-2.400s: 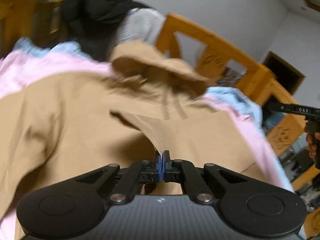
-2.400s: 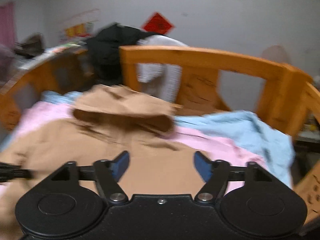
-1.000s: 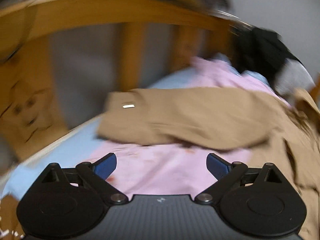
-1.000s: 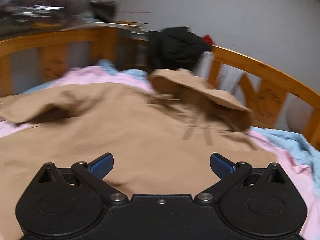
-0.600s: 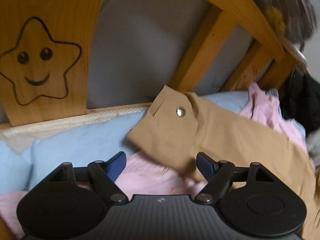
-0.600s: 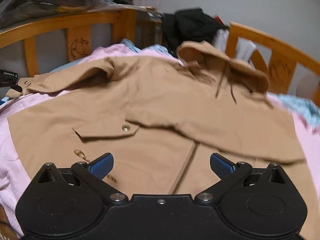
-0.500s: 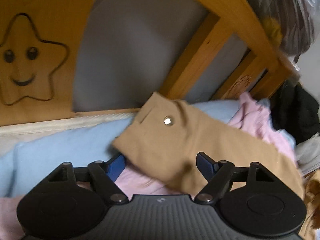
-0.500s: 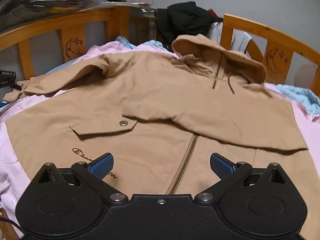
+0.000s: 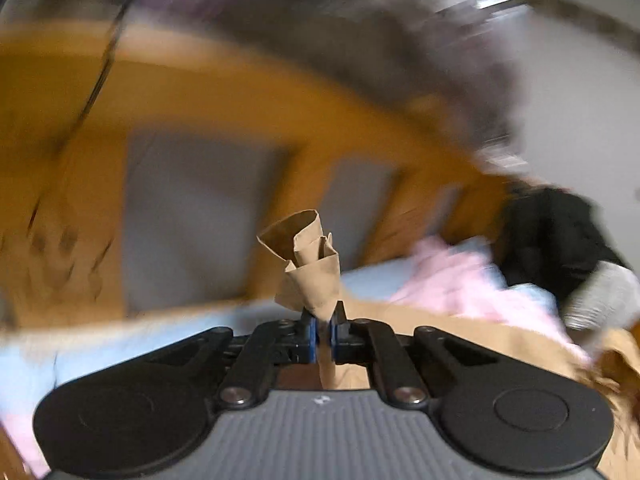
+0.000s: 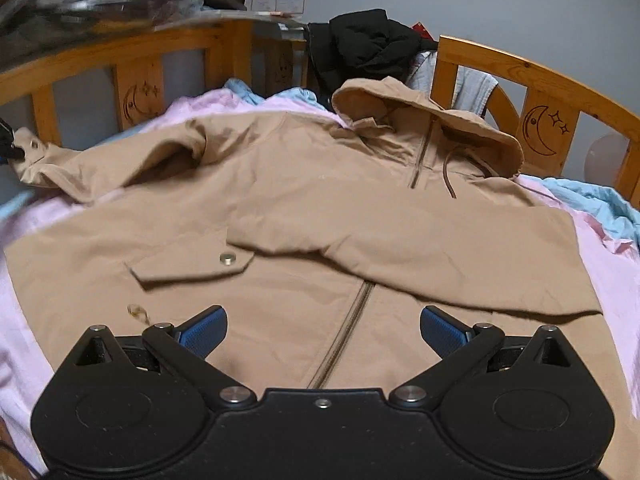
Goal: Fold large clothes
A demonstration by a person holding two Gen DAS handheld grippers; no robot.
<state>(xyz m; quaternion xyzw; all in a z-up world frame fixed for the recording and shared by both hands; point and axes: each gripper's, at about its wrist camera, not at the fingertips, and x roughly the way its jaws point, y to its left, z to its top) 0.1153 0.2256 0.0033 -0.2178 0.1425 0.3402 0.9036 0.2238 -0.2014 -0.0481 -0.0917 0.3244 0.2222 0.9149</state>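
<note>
A tan hooded jacket (image 10: 320,216) lies face up on the bed, zipper toward me, hood (image 10: 428,120) at the far end. One sleeve (image 10: 400,256) is folded across its chest. The other sleeve (image 10: 112,160) stretches out to the left. My left gripper (image 9: 323,338) is shut on that sleeve's cuff (image 9: 308,264), which bunches up above the fingers; it shows at the left edge of the right wrist view (image 10: 6,142). My right gripper (image 10: 323,330) is open and empty above the jacket's lower front.
Pink bedding (image 10: 16,344) and a light blue sheet (image 10: 600,204) lie under the jacket. A wooden bed rail (image 10: 540,92) with moon carvings runs around the bed. Black and grey clothes (image 10: 368,48) hang on the far rail. The left wrist view is motion-blurred.
My left gripper has closed on the sleeve cuff it was open in front of, and has lifted it. My right gripper stays open over the jacket, almost unmoved.
</note>
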